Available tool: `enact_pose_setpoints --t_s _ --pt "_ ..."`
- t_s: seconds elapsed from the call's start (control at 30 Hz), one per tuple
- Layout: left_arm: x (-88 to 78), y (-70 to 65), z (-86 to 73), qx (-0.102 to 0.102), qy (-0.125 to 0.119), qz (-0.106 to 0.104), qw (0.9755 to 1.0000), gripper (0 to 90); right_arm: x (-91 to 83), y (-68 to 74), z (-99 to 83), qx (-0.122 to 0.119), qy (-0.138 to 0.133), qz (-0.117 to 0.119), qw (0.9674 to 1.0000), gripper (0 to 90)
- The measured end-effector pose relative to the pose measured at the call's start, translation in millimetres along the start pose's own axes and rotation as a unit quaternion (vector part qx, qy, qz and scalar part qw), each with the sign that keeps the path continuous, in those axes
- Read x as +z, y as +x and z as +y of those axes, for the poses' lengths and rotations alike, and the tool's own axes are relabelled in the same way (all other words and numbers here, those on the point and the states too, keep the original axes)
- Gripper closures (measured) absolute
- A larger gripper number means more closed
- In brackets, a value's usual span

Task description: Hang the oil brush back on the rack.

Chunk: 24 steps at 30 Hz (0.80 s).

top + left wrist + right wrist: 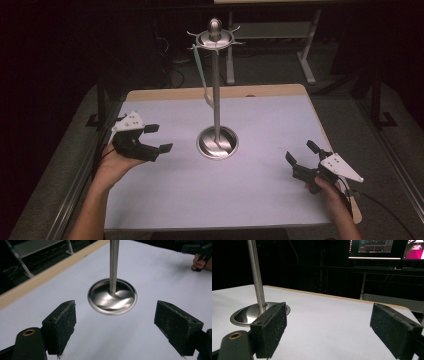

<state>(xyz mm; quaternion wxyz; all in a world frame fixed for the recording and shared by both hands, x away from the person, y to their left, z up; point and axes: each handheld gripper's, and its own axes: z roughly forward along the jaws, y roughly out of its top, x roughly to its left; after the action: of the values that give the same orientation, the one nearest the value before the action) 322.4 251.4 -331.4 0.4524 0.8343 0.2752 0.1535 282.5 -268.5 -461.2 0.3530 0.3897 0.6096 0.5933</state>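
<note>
Our left gripper [159, 137] hangs slack and empty at the table's left edge. The stand [216, 95] rises upright at centre, base just off its jaws, nearer it than our right gripper [301, 156], likewise spread, empty.

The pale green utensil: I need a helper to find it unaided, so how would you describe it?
On the white table a tall steel stand rises from a round base. From a hook on its top ring hangs the pale green utensil, long and slim, left of the pole: the one coloured, dangling piece.
</note>
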Motion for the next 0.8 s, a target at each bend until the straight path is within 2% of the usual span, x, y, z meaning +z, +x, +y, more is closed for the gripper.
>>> enact_pose_setpoints --t_s 0.07,0.1,0.23,0.3,0.33,0.4,0.47,0.5,0.57,0.73,0.8 --pt "3.4 -2.7 -16.5 -0.006 0.010 0.003 0.9999 16.6 0.0 0.0 0.0 -0.001 0.000 0.000 1.0000 13.3" --pt "3.4 -2.7 -16.5 -0.006 0.010 0.003 0.9999 16.6 0.0 0.0 0.0 -0.001 0.000 0.000 1.0000 13.3" --pt "6.9 -4.9 -37.9 -0.022 0.011 0.005 0.9997 15.5 0.1 0.1 0.1 -0.001 0.001 -0.001 1.0000 13.3" --pt "9.0 -6.3 -52.6 -0.026 0.019 0.014 0.9994 15.2 0.0 0.1 0.1 0.000 0.001 0.000 1.0000 13.3" --pt "9.0 -6.3 -52.6 -0.026 0.019 0.014 0.9994 15.0 0.0 0.1 0.0 0.000 0.001 -0.001 1.0000 13.3" --pt "10.0 -8.4 -66.3 -0.035 0.015 0.025 0.9989 14.9 0.0 0.1 0.0 -0.001 0.001 -0.001 1.0000 13.3" --pt "9.5 -8.5 -70.4 -0.034 0.014 0.029 0.9989 14.9 -0.1 0.1 0.1 -0.001 0.001 -0.001 1.0000 13.3" --pt "10.1 -9.9 -78.8 -0.047 0.008 0.031 0.9984 14.8 0.0 0.2 0.0 -0.001 0.001 -0.001 1.0000 13.3" --pt "11.4 -10.7 -86.2 -0.051 0.006 0.037 0.9980 14.8 0.0 0.1 0.0 -0.001 0.001 -0.001 1.0000 13.3" --pt "16.0 -11.9 -98.6 -0.058 0.013 0.040 0.9974 14.8 -0.2 0.4 0.0 -0.001 0.001 -0.001 1.0000 13.3" --pt "20.7 -12.7 -104.3 -0.056 0.024 0.043 0.9972 14.9 -0.2 0.4 0.0 -0.001 0.000 -0.001 1.0000 13.3"
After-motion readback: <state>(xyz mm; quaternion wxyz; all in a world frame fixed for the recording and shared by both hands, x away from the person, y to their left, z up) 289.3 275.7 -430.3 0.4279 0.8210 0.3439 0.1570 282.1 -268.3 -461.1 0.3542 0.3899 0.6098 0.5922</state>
